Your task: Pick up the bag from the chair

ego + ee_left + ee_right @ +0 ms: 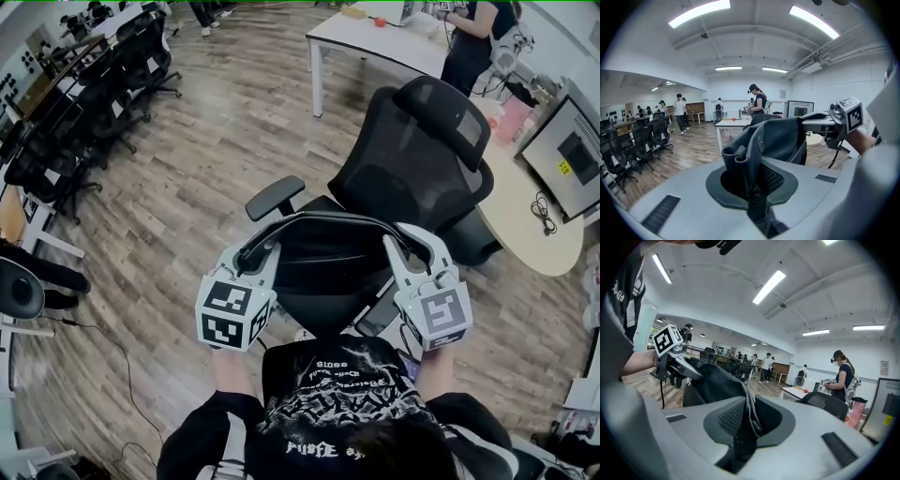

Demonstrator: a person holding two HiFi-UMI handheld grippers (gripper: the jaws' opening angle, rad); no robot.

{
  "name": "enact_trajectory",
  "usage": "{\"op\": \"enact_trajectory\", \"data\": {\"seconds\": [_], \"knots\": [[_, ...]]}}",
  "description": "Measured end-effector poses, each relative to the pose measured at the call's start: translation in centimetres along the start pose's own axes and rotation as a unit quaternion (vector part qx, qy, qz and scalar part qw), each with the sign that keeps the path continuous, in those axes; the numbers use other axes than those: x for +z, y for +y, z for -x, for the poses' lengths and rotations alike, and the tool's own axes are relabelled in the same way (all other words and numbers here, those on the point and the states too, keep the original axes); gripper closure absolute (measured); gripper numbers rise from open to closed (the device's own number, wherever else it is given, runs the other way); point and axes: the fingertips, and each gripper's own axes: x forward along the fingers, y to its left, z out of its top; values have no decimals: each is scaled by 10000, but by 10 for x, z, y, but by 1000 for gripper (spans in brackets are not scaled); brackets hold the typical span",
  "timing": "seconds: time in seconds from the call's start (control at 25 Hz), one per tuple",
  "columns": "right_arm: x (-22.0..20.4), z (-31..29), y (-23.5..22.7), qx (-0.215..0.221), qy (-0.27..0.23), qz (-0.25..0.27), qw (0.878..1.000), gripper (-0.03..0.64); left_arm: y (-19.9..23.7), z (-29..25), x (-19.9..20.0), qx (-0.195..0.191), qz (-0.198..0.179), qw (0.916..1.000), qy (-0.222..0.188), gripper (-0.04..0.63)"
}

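Note:
The black bag (pixel 323 251) hangs stretched between my two grippers, just above the seat of the black mesh office chair (pixel 422 150). My left gripper (pixel 257 253) is shut on the bag's left top edge, and my right gripper (pixel 397 246) is shut on its right top edge. In the left gripper view the bag's dark fabric (pixel 774 139) is pinched between the jaws and rises in front of the camera, with the right gripper (pixel 843 117) beyond it. The right gripper view shows the bag (pixel 715 383) clamped the same way, the left gripper (pixel 670 347) at its far end.
A white table (pixel 375 42) stands behind the chair with a person (pixel 473 37) at it. A round beige table (pixel 525 220) and a monitor (pixel 577 155) are at the right. Black office chairs (pixel 94 103) line the left side. A cable (pixel 103 337) lies on the wood floor.

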Motion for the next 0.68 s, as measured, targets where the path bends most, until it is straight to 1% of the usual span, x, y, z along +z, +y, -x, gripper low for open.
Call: {"op": "enact_trajectory", "data": {"seconds": [0.24, 0.68], "knots": [[-5, 1, -2, 29, 62, -44, 10000, 555, -2, -3, -1, -31, -32, 10000, 46, 554], [-13, 4, -1, 36, 123, 27, 9999, 555, -6, -5, -5, -6, -51, 10000, 85, 554]]}}
